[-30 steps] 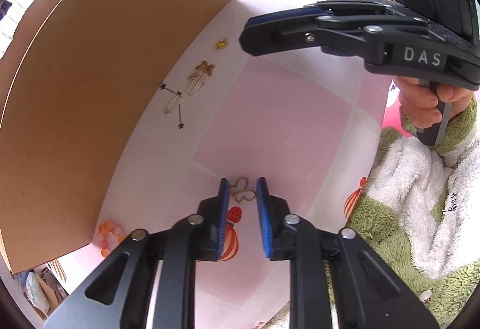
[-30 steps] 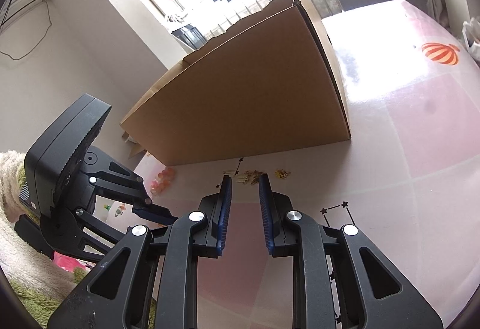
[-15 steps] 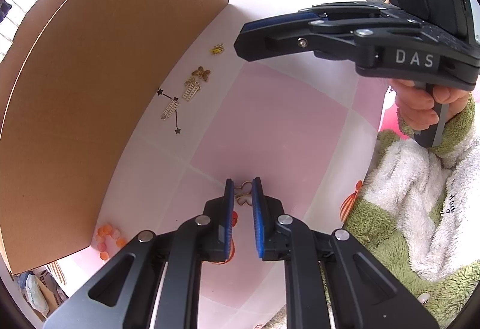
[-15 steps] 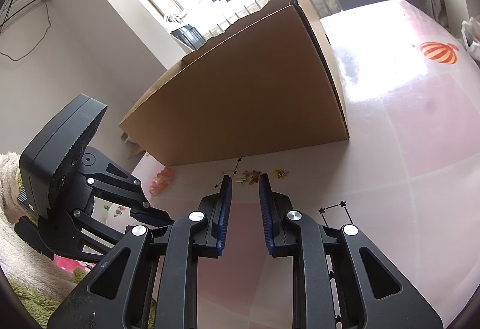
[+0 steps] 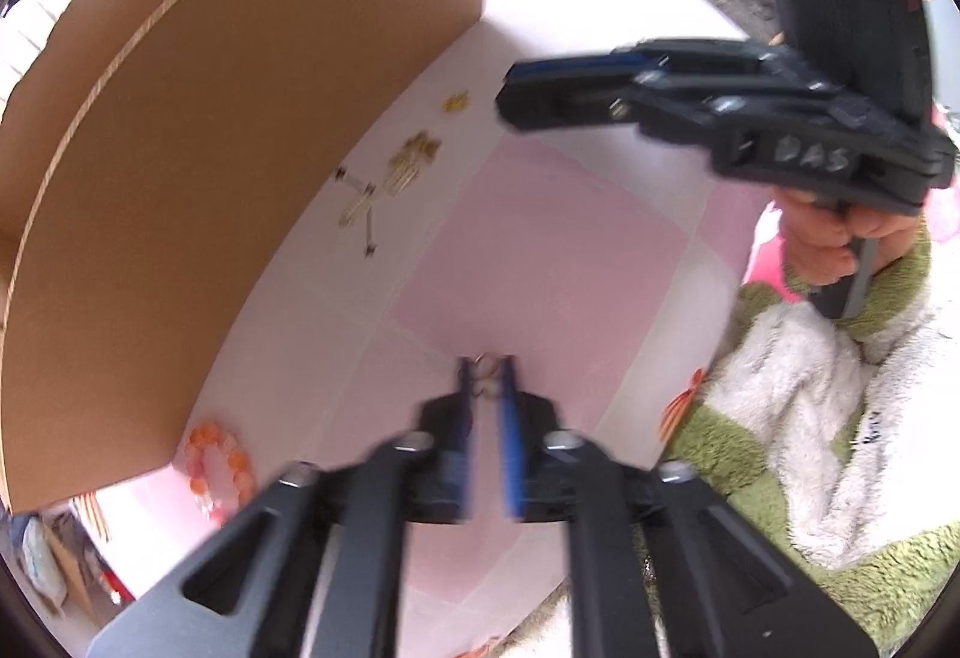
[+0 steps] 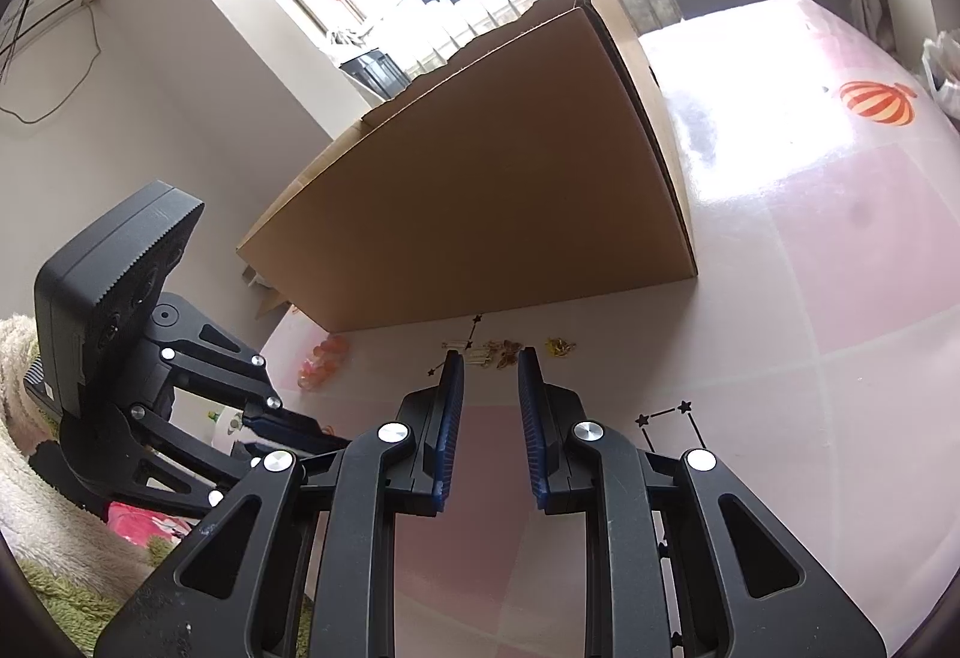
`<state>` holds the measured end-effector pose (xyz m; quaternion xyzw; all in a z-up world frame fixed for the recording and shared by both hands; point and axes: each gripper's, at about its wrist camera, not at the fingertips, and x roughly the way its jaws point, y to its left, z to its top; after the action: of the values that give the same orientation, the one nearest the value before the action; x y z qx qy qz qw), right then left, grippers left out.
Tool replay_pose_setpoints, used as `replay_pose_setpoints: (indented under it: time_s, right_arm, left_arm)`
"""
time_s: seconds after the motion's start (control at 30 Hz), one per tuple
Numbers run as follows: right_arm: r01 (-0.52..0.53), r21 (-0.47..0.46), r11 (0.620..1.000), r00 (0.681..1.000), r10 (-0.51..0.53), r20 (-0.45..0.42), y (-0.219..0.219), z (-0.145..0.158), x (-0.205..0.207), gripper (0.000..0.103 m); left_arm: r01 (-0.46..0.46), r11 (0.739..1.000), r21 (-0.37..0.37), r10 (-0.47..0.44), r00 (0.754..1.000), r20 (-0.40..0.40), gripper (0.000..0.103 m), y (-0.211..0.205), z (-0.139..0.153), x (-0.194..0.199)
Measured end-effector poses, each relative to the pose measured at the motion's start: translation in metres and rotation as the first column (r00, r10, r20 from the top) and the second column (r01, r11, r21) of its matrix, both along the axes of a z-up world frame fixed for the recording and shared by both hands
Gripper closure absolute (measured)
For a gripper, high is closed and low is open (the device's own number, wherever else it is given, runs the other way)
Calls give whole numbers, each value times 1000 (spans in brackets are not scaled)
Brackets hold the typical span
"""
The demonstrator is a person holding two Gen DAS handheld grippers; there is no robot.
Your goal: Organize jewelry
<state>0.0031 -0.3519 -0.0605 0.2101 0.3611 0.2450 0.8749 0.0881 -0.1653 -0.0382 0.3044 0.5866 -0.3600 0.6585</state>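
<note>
The left tool [image 5: 486,376] points down at the pink-and-white table [image 5: 540,250], and its view is smeared with motion blur. Its jaws have just been opening, and a small gold earring [image 5: 485,362] sits between the blue pads [image 5: 509,418] at their tips. The blur hides whether the pads press on it, so I cannot tell if it is gripped.

The right tool [image 6: 489,376] hangs above the table with its jaws a little apart and nothing between them. In the left view it appears from the side, held by a hand [image 5: 834,238] in a green and white fleece sleeve [image 5: 840,406].

More jewelry lies in a loose row just beside the box [image 6: 480,214]: gold clips [image 5: 396,178], a yellow piece [image 5: 455,102] and a black star chain [image 5: 360,214]; their shapes are too small to read. An orange bracelet [image 5: 216,454] lies at the box corner. A second star chain [image 6: 669,421] is partly hidden behind the right tool's arm.
</note>
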Motion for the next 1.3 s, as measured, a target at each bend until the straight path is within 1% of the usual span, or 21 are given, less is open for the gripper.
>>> replay_pose_setpoints:
  time_s: [0.03,0.13,0.23,0.27,0.33,0.37,0.5,0.53,0.8,0.87,0.97,1.0,1.03,1.13,1.3]
  right_arm:
    - [-1,0,1000,1000,1,2,1,0,0,83]
    - [-5,-1,1000,1000,5,5,2,1,0,83]
    - [-4,-2,1000,1000,4,6,0,1,0,83]
    - [-4,-1,1000,1000,4,6,0,1,0,83]
    - [-2,0,1000,1000,2,6,-1,1,-1,83]
    - [-3,1,1000,1000,3,7,-2,1,-1,83]
    - [-3,-4,1000,1000,3,9,-1,2,-1,83]
    - [-3,-4,1000,1000,3,9,-1,2,-1,83]
    - [-1,-10,1000,1000,1,4,1,2,1,83]
    - [-1,-14,1000,1000,1,4,3,2,1,83]
    - [-1,-24,1000,1000,1,3,7,4,0,83]
    - [-1,-28,1000,1000,1,2,8,5,0,83]
    - [-1,-33,999,1000,1,1,9,6,0,83]
    - [1,-55,998,1000,-1,0,14,8,0,83]
    - [-2,-96,995,1000,2,-4,21,13,-1,83]
  left_arm:
    - [-4,1000,2,4,1000,-5,78,0,-2,0]
    - [1,1000,12,-1,1000,-10,77,0,-8,-2]
    - [24,1000,14,-24,1000,17,77,-1,-9,-4]
    - [27,1000,14,-27,999,25,79,0,-9,-4]
    - [33,999,18,-33,999,36,88,-3,-8,-8]
    - [32,999,19,-32,999,33,89,-3,-8,-6]
    - [47,999,21,-48,998,48,90,-5,-7,-14]
    - [48,999,18,-49,998,47,92,-5,-6,-14]
    - [51,999,-1,-51,997,54,92,-7,-4,-16]
    - [51,999,-12,-50,997,57,92,-6,-7,-24]
    - [49,998,-33,-47,997,61,92,3,-4,-23]
    - [45,998,-43,-43,997,64,101,5,-3,-24]
    - [42,998,-48,-39,997,61,103,9,-2,-23]
    - [19,997,-79,-14,998,67,103,20,0,-22]
    - [-38,986,-165,53,995,84,103,40,7,-21]
